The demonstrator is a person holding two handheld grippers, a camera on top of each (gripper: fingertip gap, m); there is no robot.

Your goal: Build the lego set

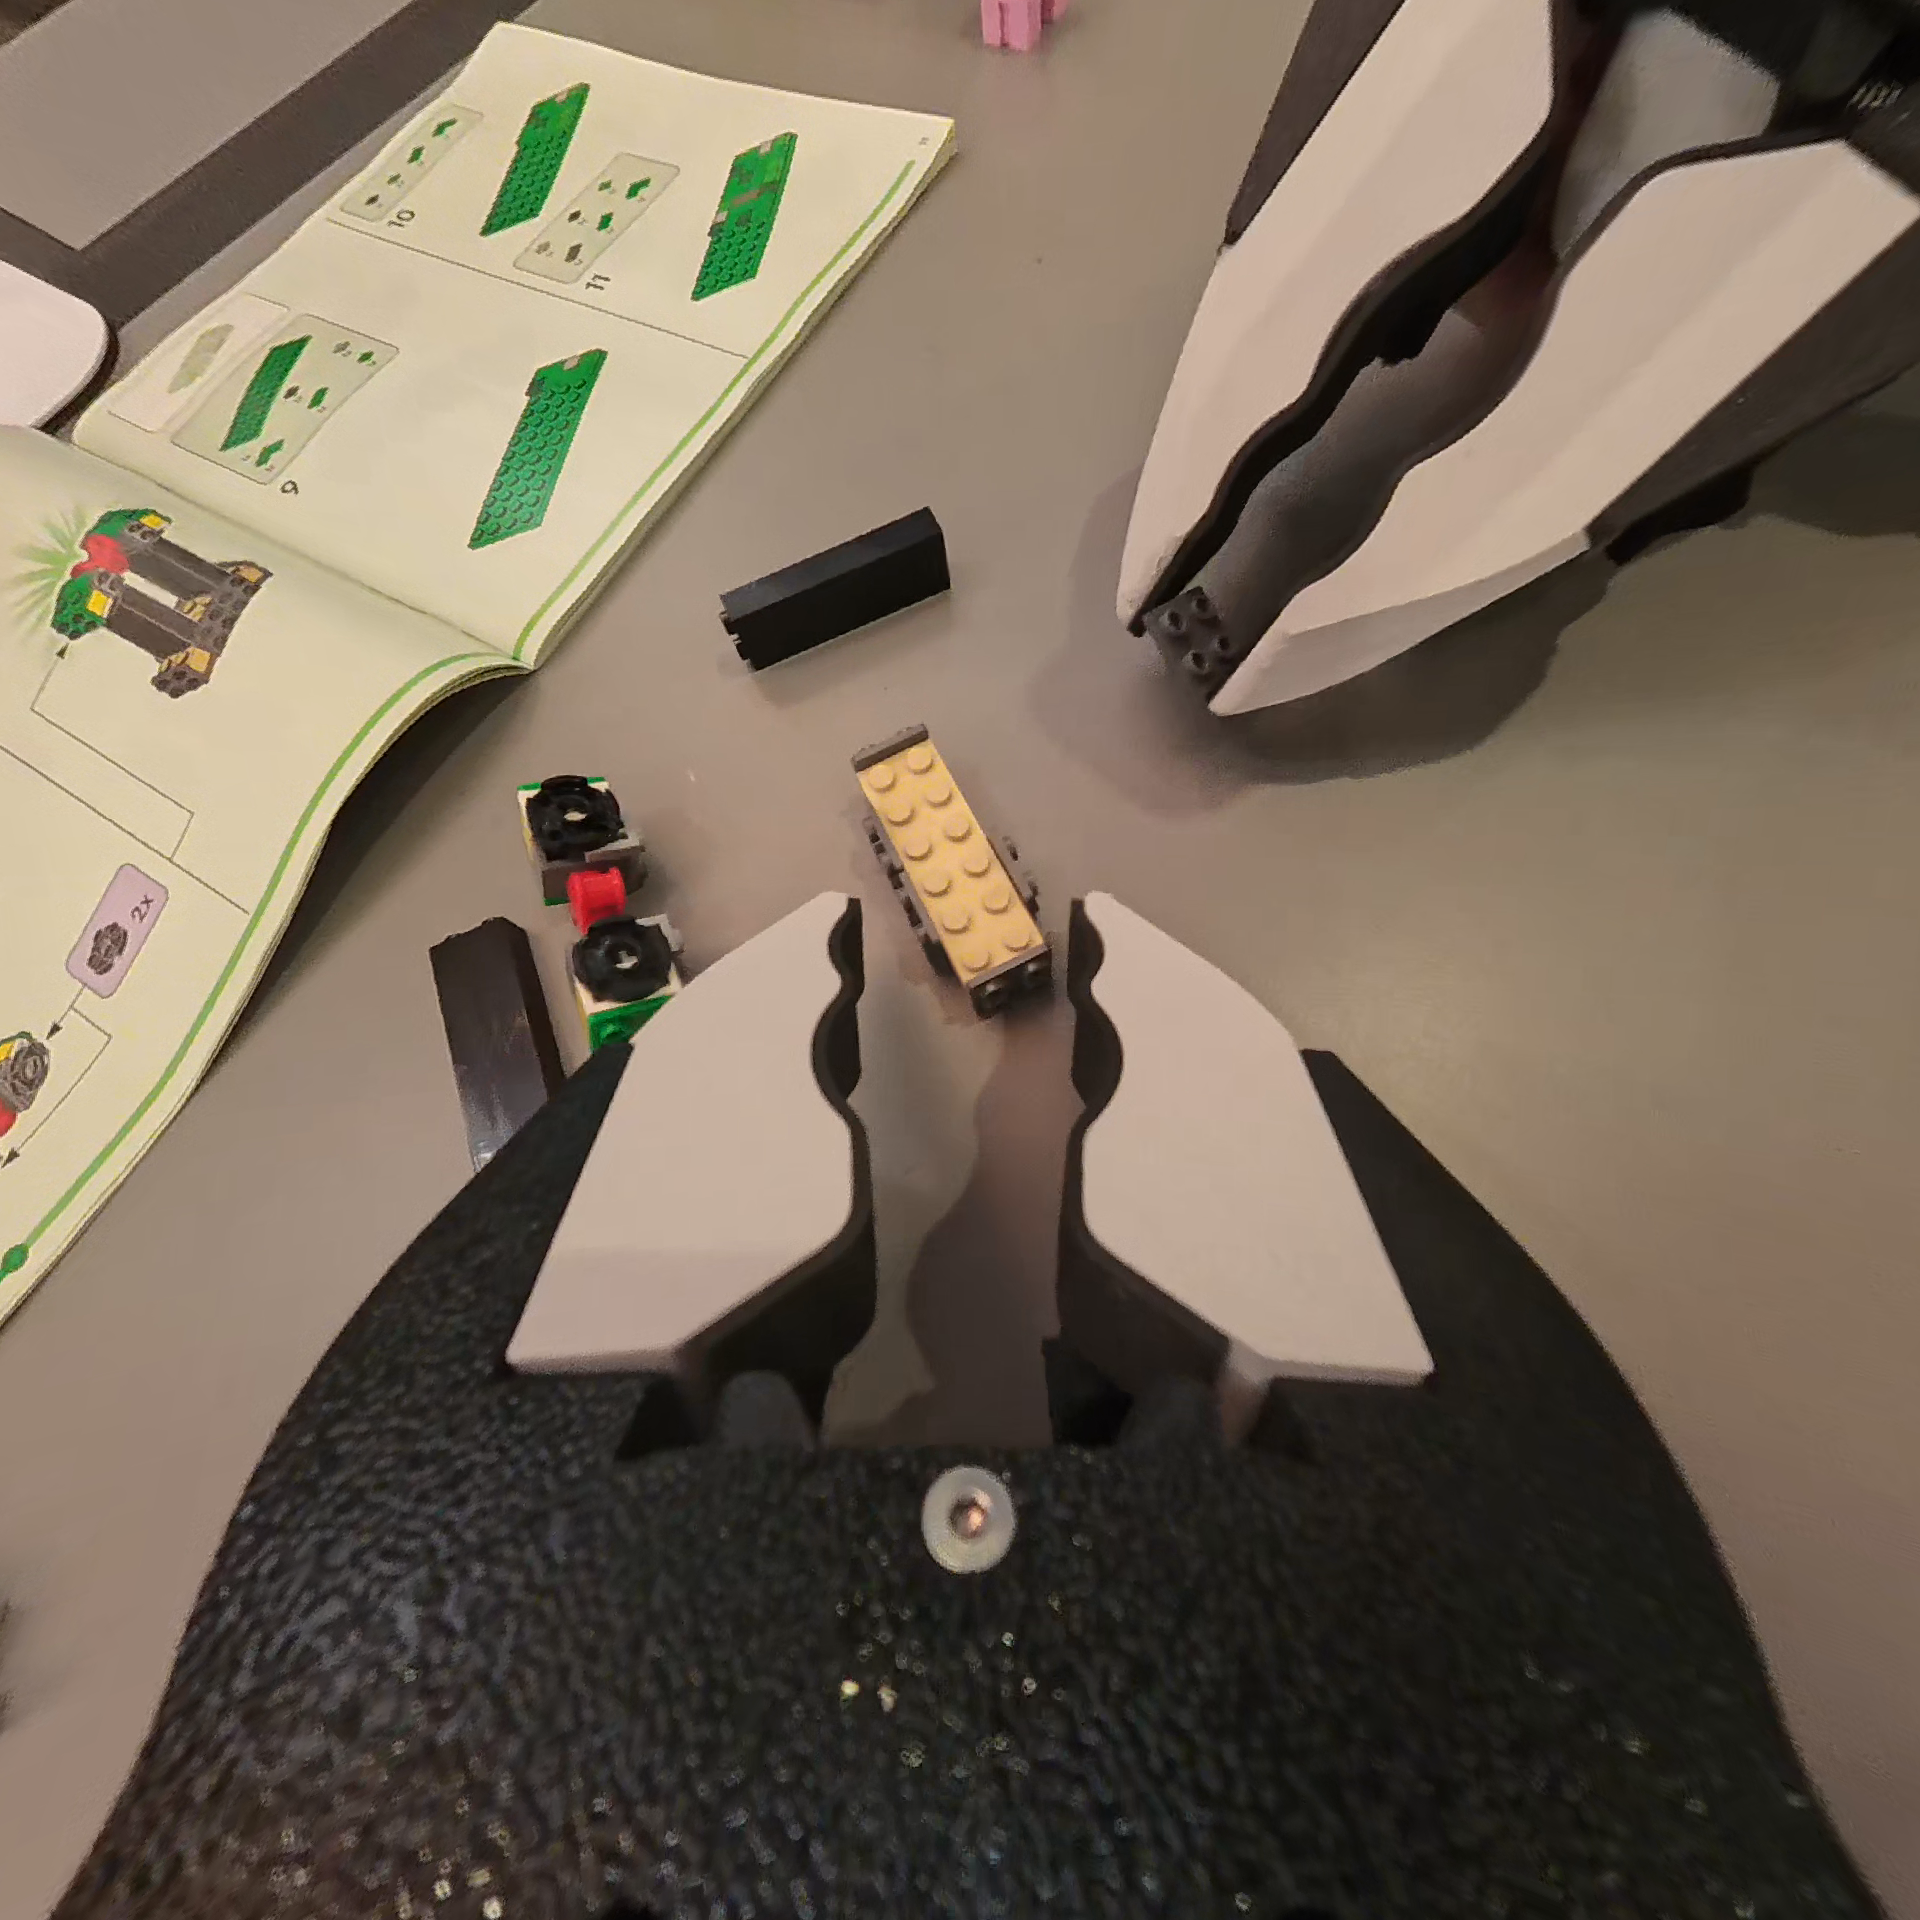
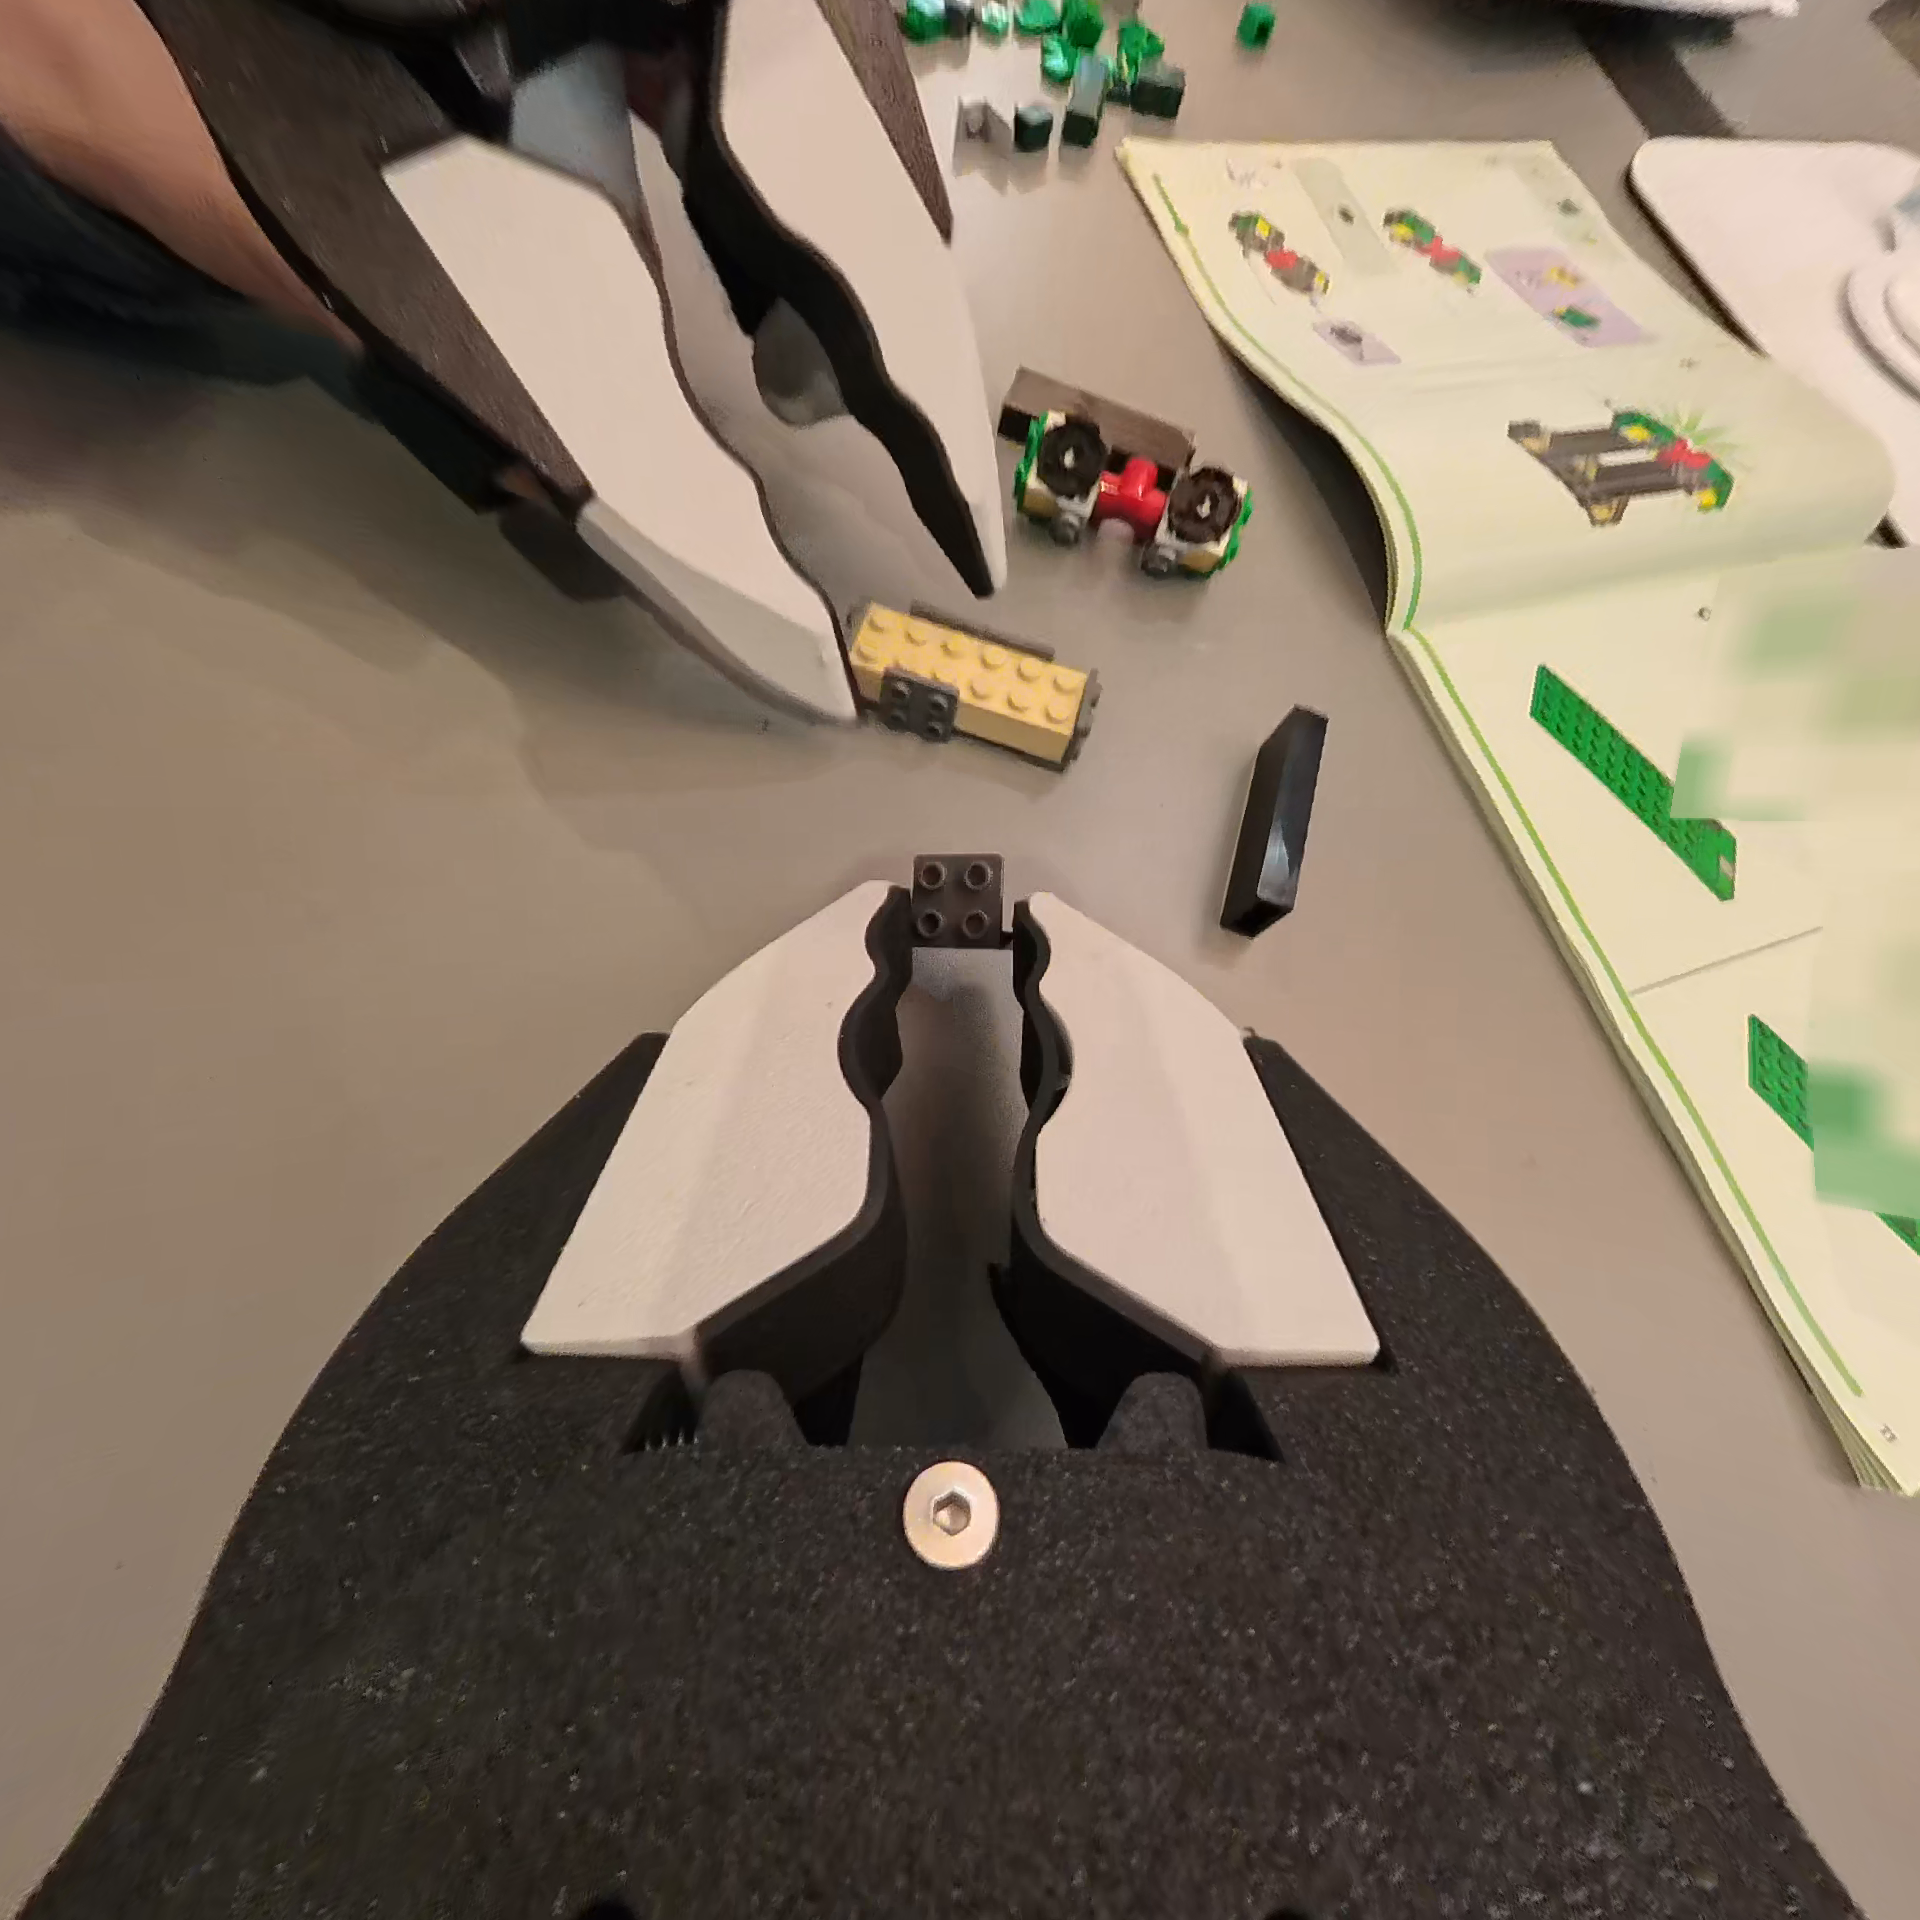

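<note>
Right wrist view shows the right gripper (image 2: 958,914) at frame centre, its tips closed on a small dark grey 2x2 plate (image 2: 957,900), studs facing the camera. Above it lies the tan brick assembly (image 2: 971,681) on the grey table (image 2: 312,831), with the left gripper (image 2: 914,644) set around its left end, jaws parted and gripping nothing. In the left wrist view the same assembly (image 1: 951,873) sits just beyond the spread tips. Upper right, the instruction booklet (image 2: 1558,436) lies open; a black beam (image 2: 1276,821) and a wheeled red-and-green subassembly (image 2: 1132,494) rest nearby. Being light, rigid and smooth, the plate could likely twist or pop free; holding its flat sides suits it, and the assembly probably wants bracing along its long sides.
</note>
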